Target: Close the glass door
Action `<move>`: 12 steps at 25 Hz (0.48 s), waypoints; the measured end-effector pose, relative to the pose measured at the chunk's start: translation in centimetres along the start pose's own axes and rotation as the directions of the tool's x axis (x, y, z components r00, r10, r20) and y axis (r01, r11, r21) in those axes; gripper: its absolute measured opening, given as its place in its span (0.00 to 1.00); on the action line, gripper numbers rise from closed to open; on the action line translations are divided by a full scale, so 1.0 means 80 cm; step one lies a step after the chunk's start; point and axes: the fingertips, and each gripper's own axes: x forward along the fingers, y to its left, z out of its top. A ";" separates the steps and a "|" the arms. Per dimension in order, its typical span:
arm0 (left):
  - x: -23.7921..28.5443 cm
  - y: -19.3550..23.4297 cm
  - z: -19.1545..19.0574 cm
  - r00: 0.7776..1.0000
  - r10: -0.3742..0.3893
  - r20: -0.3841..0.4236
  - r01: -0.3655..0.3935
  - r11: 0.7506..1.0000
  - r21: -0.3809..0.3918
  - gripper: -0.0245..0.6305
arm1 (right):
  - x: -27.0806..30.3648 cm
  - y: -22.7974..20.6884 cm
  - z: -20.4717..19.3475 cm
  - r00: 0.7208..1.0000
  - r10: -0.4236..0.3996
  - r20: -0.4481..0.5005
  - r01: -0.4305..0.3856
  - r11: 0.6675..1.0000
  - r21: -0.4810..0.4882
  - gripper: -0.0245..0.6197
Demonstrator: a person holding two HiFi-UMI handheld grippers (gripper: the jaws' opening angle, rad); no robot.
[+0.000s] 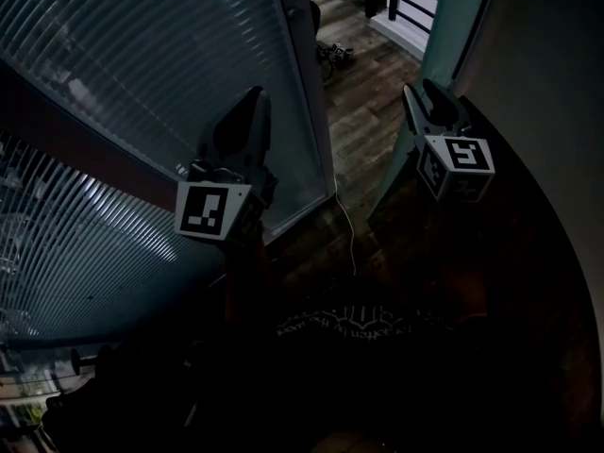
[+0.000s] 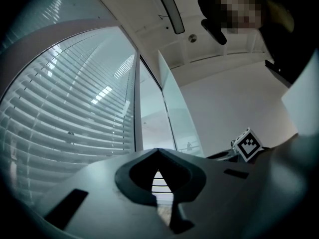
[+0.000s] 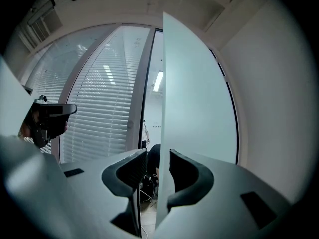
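Upper right of the head view: glass door [image 1: 444, 36] standing ajar, its free edge between the narrowly parted jaws of the right gripper [image 1: 427, 97]. Left gripper [image 1: 250, 111] closed, empty, near the blinds [image 1: 142, 45]. Best pinched firmly, then swung steadily toward the door frame [image 3: 144, 83].

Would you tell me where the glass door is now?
In the right gripper view the glass door stands at centre, its edge between the right gripper's parted jaws, blinds to its left.

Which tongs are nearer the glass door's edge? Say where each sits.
Right. The right tongs straddle the glass door's free edge, jaws apart. The left tongs, shut and empty, sit apart from it, over by the blinds.
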 end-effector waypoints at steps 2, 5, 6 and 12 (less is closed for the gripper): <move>0.001 0.008 -0.001 1.000 -0.003 0.003 0.003 1.000 0.001 0.04 | 0.007 0.006 0.000 1.000 0.002 -0.002 -0.002 1.000 -0.002 0.23; 0.003 0.018 -0.001 1.000 -0.011 0.011 0.011 1.000 0.003 0.04 | 0.015 0.013 -0.001 1.000 0.002 -0.003 -0.002 1.000 0.002 0.23; 0.005 0.027 0.002 1.000 -0.013 0.014 0.013 1.000 0.000 0.04 | 0.022 0.018 0.004 1.000 0.000 -0.006 0.000 1.000 0.001 0.23; 0.021 0.053 0.007 0.999 -0.041 0.022 0.041 0.999 -0.008 0.04 | 0.051 0.026 0.017 1.000 -0.021 -0.007 0.021 1.000 -0.001 0.23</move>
